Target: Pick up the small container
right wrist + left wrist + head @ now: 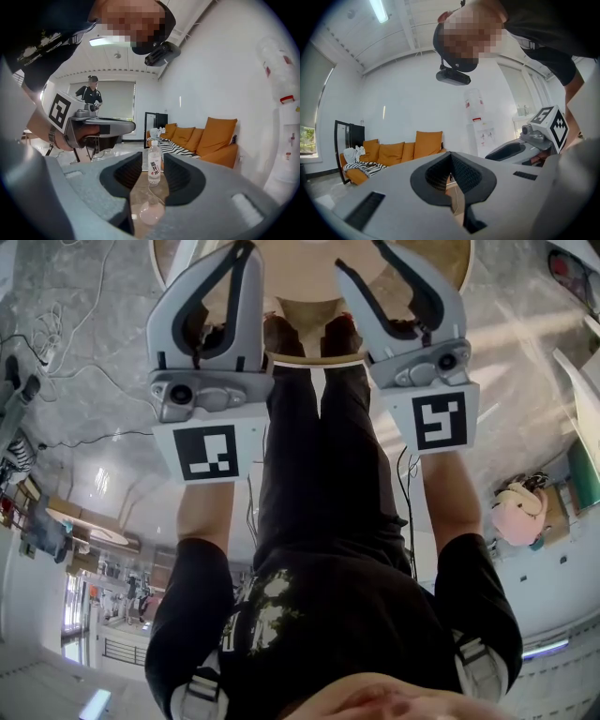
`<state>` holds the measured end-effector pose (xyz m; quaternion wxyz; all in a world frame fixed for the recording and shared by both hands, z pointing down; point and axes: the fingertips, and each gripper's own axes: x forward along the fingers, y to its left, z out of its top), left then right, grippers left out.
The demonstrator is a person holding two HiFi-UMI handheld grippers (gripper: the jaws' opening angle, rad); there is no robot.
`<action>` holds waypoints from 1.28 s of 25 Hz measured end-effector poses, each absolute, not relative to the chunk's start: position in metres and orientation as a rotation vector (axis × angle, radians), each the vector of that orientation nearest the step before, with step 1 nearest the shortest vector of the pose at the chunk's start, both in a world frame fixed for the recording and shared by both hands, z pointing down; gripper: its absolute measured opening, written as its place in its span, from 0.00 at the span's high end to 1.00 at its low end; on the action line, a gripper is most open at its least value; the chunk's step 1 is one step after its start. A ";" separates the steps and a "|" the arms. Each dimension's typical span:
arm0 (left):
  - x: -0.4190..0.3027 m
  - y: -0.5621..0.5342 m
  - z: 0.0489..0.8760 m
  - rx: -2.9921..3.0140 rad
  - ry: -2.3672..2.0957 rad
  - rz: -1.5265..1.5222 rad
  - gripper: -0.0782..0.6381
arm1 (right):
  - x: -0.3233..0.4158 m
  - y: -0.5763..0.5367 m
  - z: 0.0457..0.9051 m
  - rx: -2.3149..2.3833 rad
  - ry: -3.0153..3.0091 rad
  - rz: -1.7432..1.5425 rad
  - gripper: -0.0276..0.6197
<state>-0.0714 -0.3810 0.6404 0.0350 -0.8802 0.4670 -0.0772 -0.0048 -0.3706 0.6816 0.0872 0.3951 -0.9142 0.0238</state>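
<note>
A small clear bottle with a white label stands upright on a glossy brown tabletop. It shows only in the right gripper view, ahead of my right gripper and framed by the gap between its jaws. Those jaws stand open, with nothing touching the pads. In the left gripper view my left gripper has its pad tips together and nothing held. From the head view both grippers, left and right, reach side by side towards a round wooden table. The bottle is hidden there.
An orange sofa with a striped cloth stands by the white wall behind the table. A water dispenser is at the wall. A second person stands far back. Cables lie on the floor.
</note>
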 end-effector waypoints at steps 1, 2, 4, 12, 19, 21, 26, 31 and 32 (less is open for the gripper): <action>-0.073 -0.383 0.645 -2.702 1.433 -0.234 0.89 | -0.006 -0.371 0.687 1.178 -2.722 0.070 0.74; -0.075 -0.385 0.650 -2.700 1.432 -0.232 0.89 | -0.009 -0.372 0.692 1.174 -2.723 0.071 0.74; -0.081 -0.390 0.662 -2.696 1.446 -0.229 0.89 | -0.016 -0.374 0.705 1.160 -2.727 0.074 0.74; -0.090 -0.399 0.709 -2.693 1.492 -0.204 0.89 | -0.026 -0.387 0.755 1.180 -2.715 0.049 0.66; -0.096 -0.407 0.746 -2.689 1.499 -0.217 0.89 | -0.038 -0.395 0.796 1.164 -2.701 0.079 0.66; -0.098 -0.409 0.753 -2.694 1.495 -0.220 0.89 | -0.041 -0.396 0.805 1.159 -2.697 0.086 0.66; -0.098 -0.414 0.771 -2.692 1.508 -0.248 0.89 | -0.042 -0.401 0.831 1.149 -2.669 0.113 0.66; -0.096 -0.416 0.787 -2.696 1.505 -0.254 0.89 | -0.043 -0.405 0.854 1.135 -2.654 0.128 0.66; -0.097 -0.415 0.793 -2.697 1.502 -0.257 0.89 | -0.045 -0.406 0.859 1.136 -2.654 0.131 0.66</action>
